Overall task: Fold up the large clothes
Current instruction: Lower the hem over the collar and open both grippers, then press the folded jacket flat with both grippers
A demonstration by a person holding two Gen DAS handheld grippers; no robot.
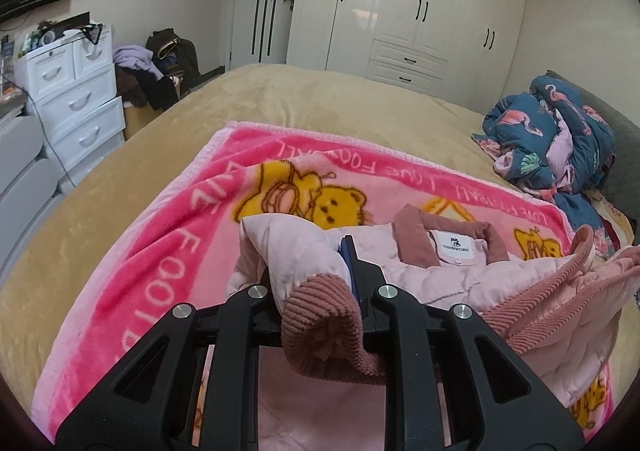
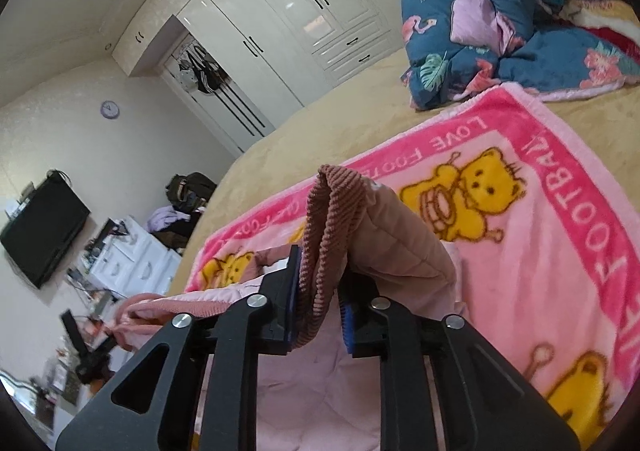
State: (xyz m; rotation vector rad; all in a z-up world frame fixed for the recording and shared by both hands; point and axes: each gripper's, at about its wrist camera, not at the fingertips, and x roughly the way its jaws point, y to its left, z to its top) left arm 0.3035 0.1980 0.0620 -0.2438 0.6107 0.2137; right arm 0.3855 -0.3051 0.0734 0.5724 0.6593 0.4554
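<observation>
A pale pink quilted jacket (image 1: 440,283) with dusty-rose corduroy collar and cuffs lies on a pink bear blanket (image 1: 160,251), its collar label facing up. My left gripper (image 1: 308,263) is shut on one sleeve just above its corduroy cuff (image 1: 320,327), which droops over the gripper body. The sleeve hides its left finger. In the right wrist view my right gripper (image 2: 322,271) has the other sleeve's cuff (image 2: 328,219) between narrowly parted jaws. That cuff stands up out of the jaws, and the sleeve (image 2: 392,235) drapes over the right finger. Jacket lining (image 2: 320,391) lies below.
The blanket covers a tan bed (image 1: 280,99). A crumpled blue flamingo quilt (image 1: 552,139) sits at the far right by the headboard. A white drawer chest (image 1: 76,91) and a clothes pile (image 1: 156,67) stand left of the bed, with white wardrobes (image 1: 400,11) behind.
</observation>
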